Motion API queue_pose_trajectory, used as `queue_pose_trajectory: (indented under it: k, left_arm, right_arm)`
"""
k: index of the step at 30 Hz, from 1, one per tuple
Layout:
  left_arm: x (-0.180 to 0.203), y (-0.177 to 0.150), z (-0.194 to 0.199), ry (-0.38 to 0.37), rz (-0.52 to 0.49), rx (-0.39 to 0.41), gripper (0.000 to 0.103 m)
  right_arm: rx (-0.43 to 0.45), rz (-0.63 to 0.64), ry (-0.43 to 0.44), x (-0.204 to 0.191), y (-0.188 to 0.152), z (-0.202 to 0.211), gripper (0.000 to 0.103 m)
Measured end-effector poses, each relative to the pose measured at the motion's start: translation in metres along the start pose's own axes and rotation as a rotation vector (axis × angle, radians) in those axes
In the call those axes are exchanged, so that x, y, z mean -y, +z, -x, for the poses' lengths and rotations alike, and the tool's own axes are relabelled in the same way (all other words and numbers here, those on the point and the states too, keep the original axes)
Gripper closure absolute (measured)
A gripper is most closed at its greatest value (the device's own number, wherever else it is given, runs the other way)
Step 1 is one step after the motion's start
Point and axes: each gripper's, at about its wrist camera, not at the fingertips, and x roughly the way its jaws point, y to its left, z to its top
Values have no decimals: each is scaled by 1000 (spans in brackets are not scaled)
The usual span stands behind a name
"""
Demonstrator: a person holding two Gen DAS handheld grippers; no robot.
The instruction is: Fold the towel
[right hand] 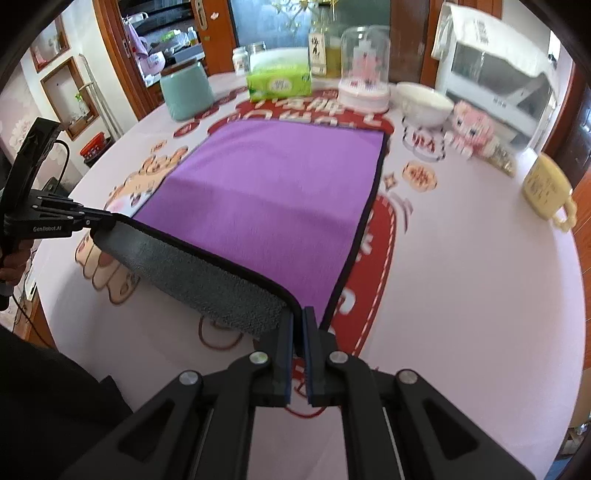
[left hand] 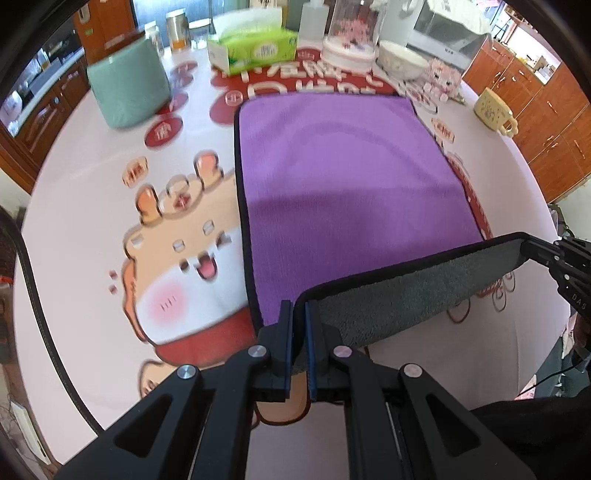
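A purple towel (left hand: pixel 332 173) with a black hem and grey underside lies spread on the round table; it also shows in the right wrist view (right hand: pixel 269 199). My left gripper (left hand: pixel 299 314) is shut on the towel's near left corner and holds it off the table. My right gripper (right hand: pixel 298 321) is shut on the near right corner, also lifted. The near edge hangs between them, its grey underside (left hand: pixel 406 291) turned up. The right gripper shows at the right of the left wrist view (left hand: pixel 535 251); the left gripper shows at the left of the right wrist view (right hand: pixel 99 218).
The table (left hand: pixel 92 221) has a pink cloth with cartoon prints. At the far side stand a green jar (left hand: pixel 127 85), a tissue box (left hand: pixel 255 50), a clear dome (left hand: pixel 351 33), a white bowl (left hand: pixel 400 59), a pink toy (right hand: pixel 472 125) and a yellow mug (right hand: pixel 546 188).
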Motion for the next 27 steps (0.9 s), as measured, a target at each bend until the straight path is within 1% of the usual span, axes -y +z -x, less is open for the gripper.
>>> queue_pose_trajectory:
  k: [5, 14, 23, 27]
  left_arm:
    - [2, 22, 23, 16, -21, 63, 99]
    - [1, 58, 43, 47, -65, 131, 99]
    - [-2, 107, 43, 92, -100, 196, 99]
    - [-3, 128, 38, 97, -105, 217, 99]
  right_arm:
    - [55, 4, -44, 2, 23, 16, 99]
    - [155, -7, -110, 10, 66, 33, 99]
    - [209, 16, -141, 19, 101, 26, 99]
    - [222, 14, -151, 29, 116, 17, 99]
